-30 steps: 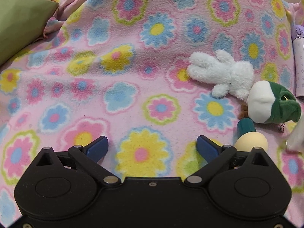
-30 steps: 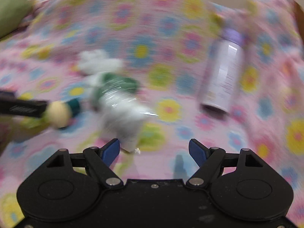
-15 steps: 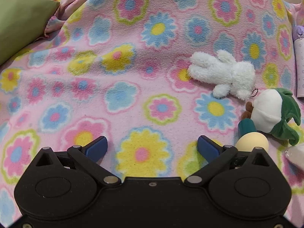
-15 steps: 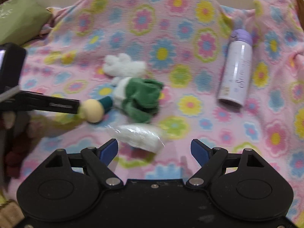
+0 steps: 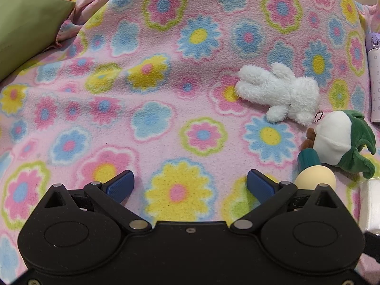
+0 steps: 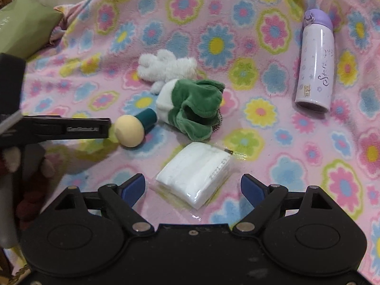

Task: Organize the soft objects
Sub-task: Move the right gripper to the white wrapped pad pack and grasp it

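In the left wrist view, the left gripper (image 5: 190, 185) hangs over the flowered fleece blanket (image 5: 147, 76) with its jaws wide apart and only blanket between them. The white plush rabbit (image 5: 280, 92) lies beyond and to the right of this gripper, touching the green and white plush toy (image 5: 339, 140) just nearer on its right. A cream ball with a teal neck (image 5: 313, 175) sits just in front of that green toy, partly behind the gripper's right finger. A green cushion (image 5: 26, 21) fills the far left corner. In the right wrist view, the right gripper (image 6: 192, 187) has its jaws opening, and the clear-wrapped white packet (image 6: 197, 173) lies on the blanket between them, untouched by either pad. Beyond the packet lie the green toy (image 6: 192, 109), the rabbit (image 6: 166, 67) and the cream ball (image 6: 130, 130). A lilac flask (image 6: 315, 64) lies well to the packet's right.
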Motion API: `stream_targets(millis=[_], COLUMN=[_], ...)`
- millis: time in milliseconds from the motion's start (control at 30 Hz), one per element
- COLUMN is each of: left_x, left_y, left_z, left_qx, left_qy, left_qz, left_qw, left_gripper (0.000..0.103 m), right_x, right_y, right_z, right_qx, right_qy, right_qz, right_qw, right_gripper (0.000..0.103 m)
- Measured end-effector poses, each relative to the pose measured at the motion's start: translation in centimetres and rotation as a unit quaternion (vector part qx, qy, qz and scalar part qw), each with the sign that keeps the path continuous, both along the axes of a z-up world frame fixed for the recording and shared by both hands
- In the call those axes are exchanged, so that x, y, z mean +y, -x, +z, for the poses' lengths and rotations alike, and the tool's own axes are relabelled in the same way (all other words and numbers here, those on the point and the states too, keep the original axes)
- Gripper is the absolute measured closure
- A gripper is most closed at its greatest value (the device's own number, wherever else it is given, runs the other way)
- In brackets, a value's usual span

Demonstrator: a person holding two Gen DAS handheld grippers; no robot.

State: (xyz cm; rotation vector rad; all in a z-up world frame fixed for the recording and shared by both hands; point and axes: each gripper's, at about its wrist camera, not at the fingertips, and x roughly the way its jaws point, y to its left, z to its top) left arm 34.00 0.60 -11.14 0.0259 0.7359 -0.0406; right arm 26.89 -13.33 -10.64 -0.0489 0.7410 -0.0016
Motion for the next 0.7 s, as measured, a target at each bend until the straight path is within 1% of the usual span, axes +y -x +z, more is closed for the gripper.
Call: stream_targets(millis=[100,233,300,367,467,533,600,700], left_x=[0.0,0.0,0.0,0.1,0.1,0.0,0.0,0.0], left_y=[0.0,0.0,0.0,0.0,0.0,0.0,-0.1,-0.1], left_z=[0.0,0.0,0.0,0.0,0.0,0.0,0.0,0.0], left_qx=[0.000,0.000,0.000,0.000,0.000,0.001,0.001,0.001], left_qy=[0.000,0.001,0.001,0.001,0.001,0.001,0.001,0.001], left_qz=[0.000,0.000,0.000,0.000,0.000,0.000,0.000,0.000], left_qw=[1.0000,1.0000,1.0000,1.0000,1.0000,1.0000,1.0000,1.0000], left_gripper=[0.005,0.005,0.004,0.004,0.004,0.004,0.004,0.004], right_x=[-0.9,-3.6,-4.7,-5.3,-5.8,-6.3,-6.8,-6.8], right_y=[-0.7,-1.9,-2.4,-2.7,-3.2,-3.8,-4.2,-4.5], right_z=[-0.2,-0.4,-0.7,-1.1,-1.5,-1.7,-1.7,-1.7], right_qx=[-0.015,-0.017,-0.014,-0.021,-0.032,-0.026,-0.023,-0.024], right_qy=[0.019,0.012,0.013,0.016,0.025,0.010,-0.004,-0.003], right_qz=[-0.025,-0.076,-0.087,-0.083,-0.070,-0.071,-0.068,-0.066], right_qw=[0.999,0.997,0.996,0.996,0.997,0.997,0.997,0.998], right_gripper=[0.016,0.016,0.016,0.016,0.007,0.000,0.000,0.000])
